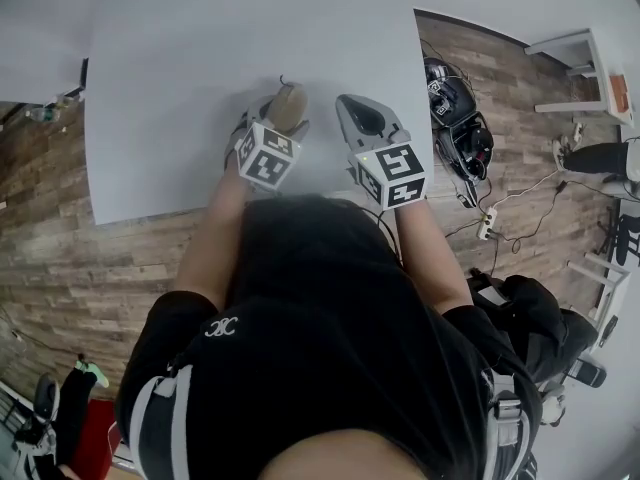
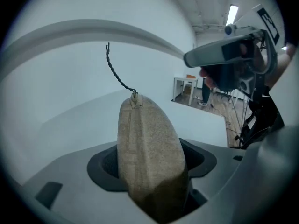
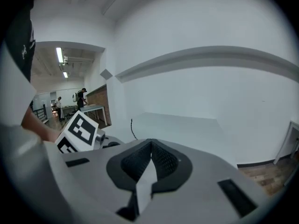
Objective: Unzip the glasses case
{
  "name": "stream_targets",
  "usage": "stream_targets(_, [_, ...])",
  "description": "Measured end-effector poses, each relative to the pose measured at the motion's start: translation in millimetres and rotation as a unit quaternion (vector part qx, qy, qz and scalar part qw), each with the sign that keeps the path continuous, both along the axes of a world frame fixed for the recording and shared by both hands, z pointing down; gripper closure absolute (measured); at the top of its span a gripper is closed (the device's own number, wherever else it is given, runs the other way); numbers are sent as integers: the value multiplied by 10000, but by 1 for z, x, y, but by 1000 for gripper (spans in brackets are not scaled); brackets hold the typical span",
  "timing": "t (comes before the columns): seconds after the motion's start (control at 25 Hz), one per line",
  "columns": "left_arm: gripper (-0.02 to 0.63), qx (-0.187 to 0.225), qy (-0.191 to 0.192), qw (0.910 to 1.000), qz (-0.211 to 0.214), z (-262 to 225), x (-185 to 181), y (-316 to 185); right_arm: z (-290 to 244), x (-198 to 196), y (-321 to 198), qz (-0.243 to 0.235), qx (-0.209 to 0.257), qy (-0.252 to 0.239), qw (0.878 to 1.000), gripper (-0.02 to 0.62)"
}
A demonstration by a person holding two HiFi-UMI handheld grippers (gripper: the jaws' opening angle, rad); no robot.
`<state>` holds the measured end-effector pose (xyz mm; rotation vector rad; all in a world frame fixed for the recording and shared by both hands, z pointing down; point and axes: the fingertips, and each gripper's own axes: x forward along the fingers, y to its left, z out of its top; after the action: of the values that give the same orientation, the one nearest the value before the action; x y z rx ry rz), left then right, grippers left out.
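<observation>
A beige, felt-like oval glasses case (image 2: 147, 148) stands on edge between the pads of my left gripper (image 1: 272, 118), which is shut on it and holds it above the white table (image 1: 180, 58). Its zip runs along the upper edge to a dark twisted pull cord (image 2: 117, 71) that sticks up from the far tip. In the head view the case (image 1: 289, 105) shows just beyond the left marker cube. My right gripper (image 1: 360, 113) hovers close to the right of the case, shut with nothing in it, its pads (image 3: 161, 160) meeting. The cord (image 3: 132, 127) shows at its left.
The table's near edge runs just under both grippers. To the right, on the wooden floor, lie black equipment (image 1: 455, 118), cables and a power strip (image 1: 487, 226). White furniture (image 1: 580, 68) stands further right. The person's dark torso fills the lower head view.
</observation>
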<state>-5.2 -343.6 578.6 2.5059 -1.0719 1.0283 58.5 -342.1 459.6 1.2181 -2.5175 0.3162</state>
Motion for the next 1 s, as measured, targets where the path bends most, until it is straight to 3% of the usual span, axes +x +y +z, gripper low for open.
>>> stream_targets(0.08, [276,264,261,9989,297,-21,9,5,-21,-10,-6,-4,273,-129,9995,588])
stream_targets(0.16, [276,606,236,9966,516,-37,14,8,-37,-29,-6,-320,322,-289,9986,563])
stream_targets(0.2, [276,777,90,9952,590,-43,15,8,-42,-39,-5,-542,264,-349,9976,384])
stream_targets(0.24, [276,916,-74,9937,644,-46,15,8,-45,-47,-5,-690,211,-345,9968,347])
stream_targets(0.32, [276,1046,-258,9918,683,-51,16,8,-46,-53,-9,-740,233,-119,9969,347])
stream_targets(0.48, [276,965,-256,9930,633,-51,12,11,-40,-69,-8,-896,314,307,9950,353])
stream_targets(0.6, [276,932,-329,9930,653,-48,10,14,-40,-75,-7,-831,454,485,9943,492])
stream_targets(0.64, [276,932,-346,9929,658,-48,11,15,-40,-75,-7,-807,477,534,9942,507])
stream_targets(1.0, [276,984,-398,9914,772,-49,15,20,-41,-66,-5,-685,417,324,9962,573])
